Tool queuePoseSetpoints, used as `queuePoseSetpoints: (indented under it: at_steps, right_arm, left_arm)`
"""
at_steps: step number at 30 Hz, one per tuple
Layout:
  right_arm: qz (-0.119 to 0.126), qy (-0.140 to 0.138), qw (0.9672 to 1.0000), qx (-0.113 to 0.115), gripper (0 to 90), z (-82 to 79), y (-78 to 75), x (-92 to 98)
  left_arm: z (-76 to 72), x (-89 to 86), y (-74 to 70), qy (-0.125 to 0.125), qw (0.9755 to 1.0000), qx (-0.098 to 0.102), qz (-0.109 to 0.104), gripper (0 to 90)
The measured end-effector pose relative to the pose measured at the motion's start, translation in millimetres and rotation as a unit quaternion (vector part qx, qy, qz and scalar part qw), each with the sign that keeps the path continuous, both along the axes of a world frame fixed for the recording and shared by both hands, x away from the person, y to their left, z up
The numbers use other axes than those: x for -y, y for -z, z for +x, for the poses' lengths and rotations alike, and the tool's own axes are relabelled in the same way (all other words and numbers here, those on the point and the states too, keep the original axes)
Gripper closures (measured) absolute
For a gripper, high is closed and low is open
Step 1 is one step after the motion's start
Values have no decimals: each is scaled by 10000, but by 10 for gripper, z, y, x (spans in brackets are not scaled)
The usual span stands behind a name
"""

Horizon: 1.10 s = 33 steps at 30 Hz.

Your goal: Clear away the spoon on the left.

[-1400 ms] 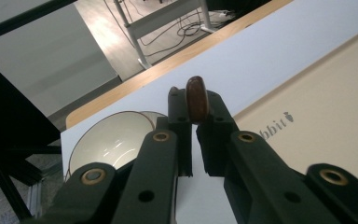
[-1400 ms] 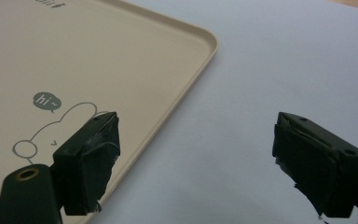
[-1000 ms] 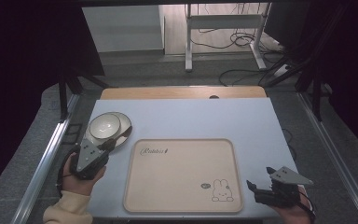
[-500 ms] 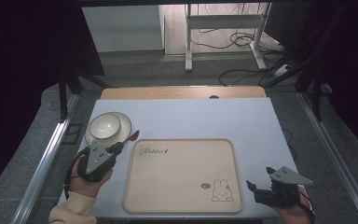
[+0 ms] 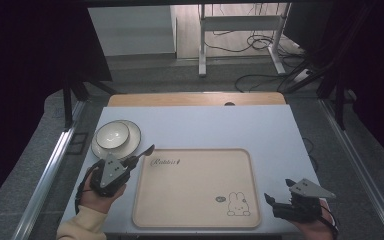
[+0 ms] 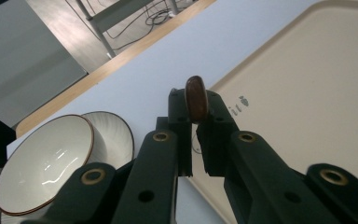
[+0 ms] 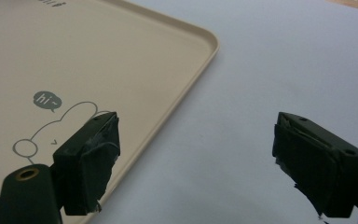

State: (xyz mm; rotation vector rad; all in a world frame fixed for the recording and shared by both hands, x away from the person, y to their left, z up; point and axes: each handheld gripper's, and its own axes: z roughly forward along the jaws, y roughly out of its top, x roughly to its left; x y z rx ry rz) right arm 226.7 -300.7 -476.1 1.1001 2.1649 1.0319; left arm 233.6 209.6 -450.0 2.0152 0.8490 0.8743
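while the left gripper (image 6: 196, 122) clamps a brown spoon (image 6: 196, 98) beside the white bowl (image 5: 112, 134), the right gripper (image 7: 196, 158) rests with jaws spread wide at the beige tray (image 5: 195, 220) corner.

In the left gripper view, the brown object (image 6: 196, 98) clamped between the jaws is seen end-on, so its shape cannot be made out, and the bowl (image 6: 44, 163) is cut off at the lower left edge. In the right gripper view, the tray (image 7: 74, 60) is cropped by the left and top edges. The tray's script lettering (image 5: 164, 162) in the high view is too small to be read.
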Motion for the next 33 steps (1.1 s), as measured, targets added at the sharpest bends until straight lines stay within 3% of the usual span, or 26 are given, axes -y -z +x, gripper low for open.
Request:
queuePoseSetpoints:
  at_steps: [25, 33]
  right_arm:
    - [-3, -15, 10000, -11, 149, -1, 4, -8]
    - [-8, -20, 10000, -17, 150, 0, 6, -6]
  left_arm:
    - [2, 198, 134, 298, 9991, -202, 242, 850]
    - [-6, 273, 188, 435, 9976, -304, 450, 849]
